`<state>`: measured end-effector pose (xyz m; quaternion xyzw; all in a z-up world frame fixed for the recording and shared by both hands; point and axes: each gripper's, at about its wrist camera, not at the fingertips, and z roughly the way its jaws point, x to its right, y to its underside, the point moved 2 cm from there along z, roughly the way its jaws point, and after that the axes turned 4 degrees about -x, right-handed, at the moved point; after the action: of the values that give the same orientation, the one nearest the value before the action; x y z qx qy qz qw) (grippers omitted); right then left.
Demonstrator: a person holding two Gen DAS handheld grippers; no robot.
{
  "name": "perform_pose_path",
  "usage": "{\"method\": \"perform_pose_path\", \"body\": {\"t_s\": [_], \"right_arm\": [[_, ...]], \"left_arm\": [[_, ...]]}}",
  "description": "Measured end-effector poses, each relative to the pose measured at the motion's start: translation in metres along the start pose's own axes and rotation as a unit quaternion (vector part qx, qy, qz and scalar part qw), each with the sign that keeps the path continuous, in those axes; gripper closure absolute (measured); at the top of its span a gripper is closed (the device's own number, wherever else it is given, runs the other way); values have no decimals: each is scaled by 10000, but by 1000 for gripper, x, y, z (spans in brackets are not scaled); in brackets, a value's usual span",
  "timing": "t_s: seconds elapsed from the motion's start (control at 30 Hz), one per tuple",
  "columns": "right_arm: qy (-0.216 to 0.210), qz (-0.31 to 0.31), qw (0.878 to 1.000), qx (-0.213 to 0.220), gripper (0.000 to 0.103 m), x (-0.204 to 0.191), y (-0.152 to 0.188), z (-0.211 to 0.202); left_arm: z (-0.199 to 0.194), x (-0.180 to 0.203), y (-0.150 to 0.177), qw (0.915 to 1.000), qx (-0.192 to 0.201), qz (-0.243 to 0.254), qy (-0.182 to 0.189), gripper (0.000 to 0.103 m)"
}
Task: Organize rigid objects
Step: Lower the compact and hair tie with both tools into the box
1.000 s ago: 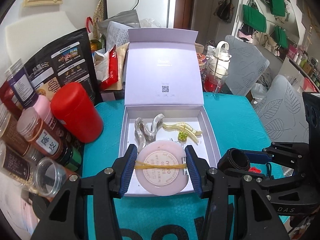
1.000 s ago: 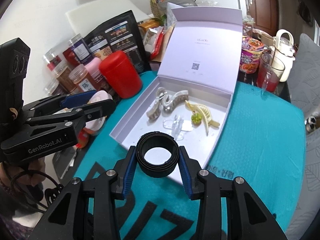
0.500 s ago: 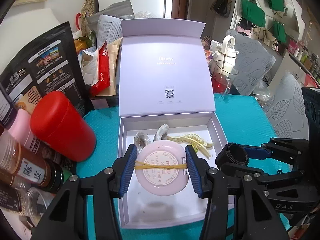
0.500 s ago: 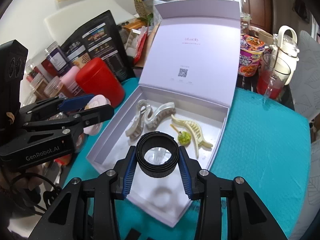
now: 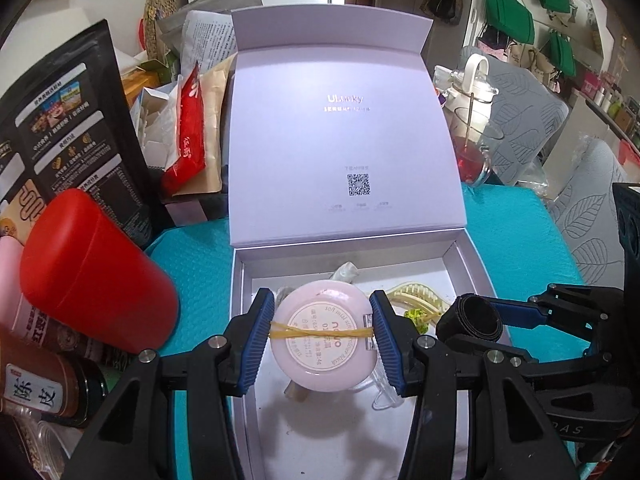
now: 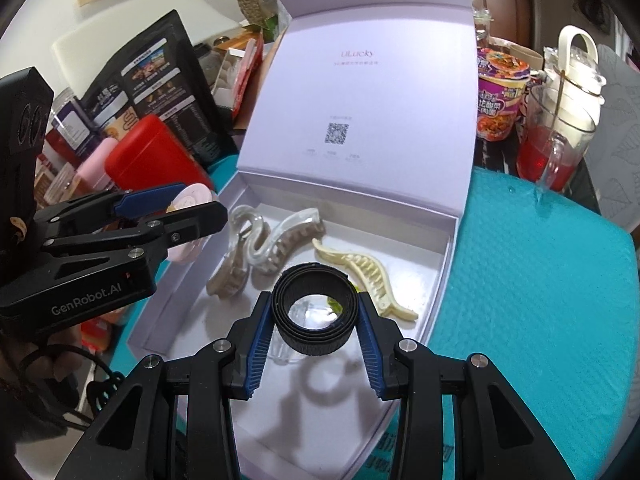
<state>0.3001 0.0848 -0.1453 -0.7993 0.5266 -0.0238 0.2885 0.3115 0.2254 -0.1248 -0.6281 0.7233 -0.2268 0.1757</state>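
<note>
An open lilac box [image 5: 464, 258] [image 6: 448, 240] sits on the teal mat, its lid standing upright behind it. My left gripper [image 5: 323, 334] is shut on a round pink compact [image 5: 324, 340] bound with a yellow rubber band, held over the box's left half. My right gripper [image 6: 314, 314] [image 5: 476, 322] is shut on a black rolled strap [image 6: 314, 314] [image 5: 476, 322] above the box's middle. Inside lie two pearly hair claws [image 6: 264, 248], a cream claw clip [image 6: 360, 276] [image 5: 416, 294], a small green piece [image 5: 416, 314] and a clear clip [image 6: 316, 312] under the strap.
A red canister [image 5: 92, 276] [image 6: 152, 160] and spice jars [image 5: 44, 384] crowd the left of the box, with a black snack bag [image 5: 68, 132] behind. A glass of red drink [image 6: 552, 152], a white kettle [image 6: 576, 68] and a noodle cup [image 6: 500, 96] stand at the back right. Teal mat [image 6: 540, 300] spreads right.
Both grippers have moved forward and down over the box with their loads still gripped; the box now fills more of both views and the hair clips lie beneath the held things.
</note>
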Motion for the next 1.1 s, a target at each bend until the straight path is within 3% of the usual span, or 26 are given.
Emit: {"method": "perform_pose_path", "body": {"t_s": [0.47,1.1], "right_arm": [[77,-348,9982,489,63,-7,-18,-12],[132,-118,9997,151,62,-2,4,1]], "left_arm": [[7,-5,-8,9999,74,-88,-28,54],[30,2,15,9992,-310,-196,173,54]]}}
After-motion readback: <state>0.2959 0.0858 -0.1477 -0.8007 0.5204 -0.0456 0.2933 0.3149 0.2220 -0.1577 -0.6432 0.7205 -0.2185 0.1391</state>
